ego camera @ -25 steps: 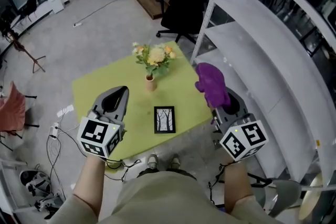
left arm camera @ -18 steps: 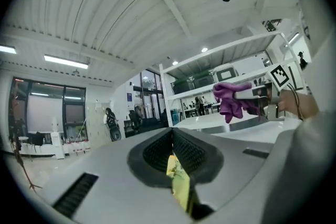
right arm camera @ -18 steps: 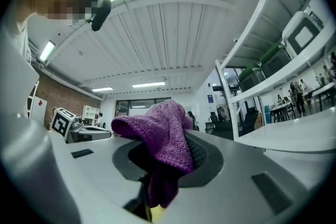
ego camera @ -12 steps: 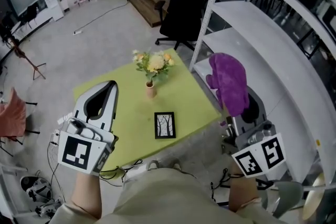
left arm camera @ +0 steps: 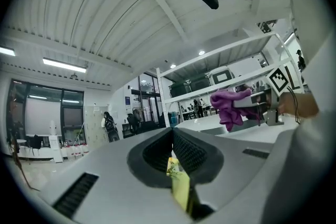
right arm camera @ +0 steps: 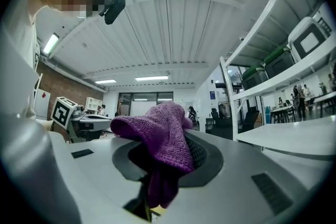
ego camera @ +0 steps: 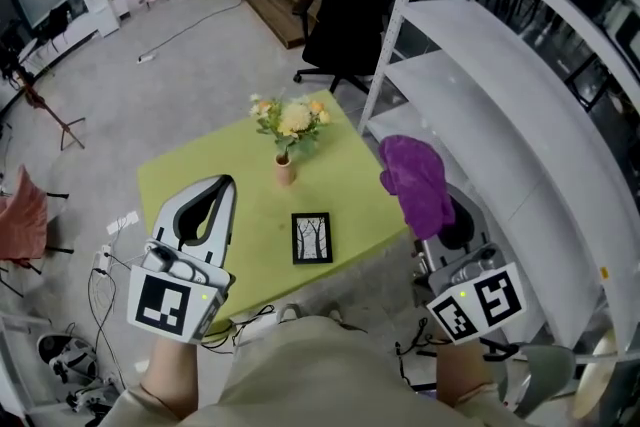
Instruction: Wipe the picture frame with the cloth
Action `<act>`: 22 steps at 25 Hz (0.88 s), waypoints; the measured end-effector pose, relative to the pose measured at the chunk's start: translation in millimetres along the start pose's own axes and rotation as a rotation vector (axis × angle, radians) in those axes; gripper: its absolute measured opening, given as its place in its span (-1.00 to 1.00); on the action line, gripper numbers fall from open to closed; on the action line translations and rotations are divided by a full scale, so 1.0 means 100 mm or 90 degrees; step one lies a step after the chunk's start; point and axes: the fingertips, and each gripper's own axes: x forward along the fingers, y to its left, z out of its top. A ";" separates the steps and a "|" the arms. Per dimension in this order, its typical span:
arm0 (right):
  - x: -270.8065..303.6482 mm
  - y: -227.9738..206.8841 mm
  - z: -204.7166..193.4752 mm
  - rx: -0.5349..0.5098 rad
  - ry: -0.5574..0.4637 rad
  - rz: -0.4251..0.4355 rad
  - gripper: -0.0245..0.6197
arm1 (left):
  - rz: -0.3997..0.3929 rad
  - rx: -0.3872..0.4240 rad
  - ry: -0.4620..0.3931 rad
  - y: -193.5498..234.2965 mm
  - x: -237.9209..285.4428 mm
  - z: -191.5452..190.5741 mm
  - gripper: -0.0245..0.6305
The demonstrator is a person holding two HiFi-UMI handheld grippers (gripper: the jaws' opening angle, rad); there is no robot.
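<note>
A small black picture frame [ego camera: 312, 238] with a tree drawing lies flat near the front edge of the yellow-green table [ego camera: 185, 170]. My right gripper [ego camera: 425, 183] is held up in the air right of the table, shut on a purple cloth [ego camera: 417, 180] that bunches over its jaws [right arm camera: 163, 152]. My left gripper [ego camera: 215, 187] hovers over the table's left part, its jaws shut with nothing between them. In the left gripper view [left arm camera: 176, 152] the cloth [left arm camera: 229, 106] shows across at the right.
A vase of yellow flowers [ego camera: 288, 130] stands on the table behind the frame. A white metal shelving unit [ego camera: 500, 85] rises close at the right. A black office chair [ego camera: 345, 10] stands beyond the table. Cables [ego camera: 110, 255] trail on the floor at left.
Both grippers have swung: the right one, with the cloth, first rose, then came down and left towards the table. The left gripper moved slightly right. The frame has not moved.
</note>
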 end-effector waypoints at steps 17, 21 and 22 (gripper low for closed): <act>0.09 -0.08 -0.38 0.014 0.056 0.009 -0.63 | -0.010 -0.039 0.082 -0.18 -0.01 -0.50 -0.90; 0.09 -0.12 -0.40 0.011 0.060 0.004 -0.63 | -0.010 -0.041 0.086 -0.18 0.00 -0.52 -0.90; 0.09 -0.14 -0.40 0.010 0.061 0.002 -0.63 | -0.011 -0.041 0.087 -0.18 0.00 -0.53 -0.90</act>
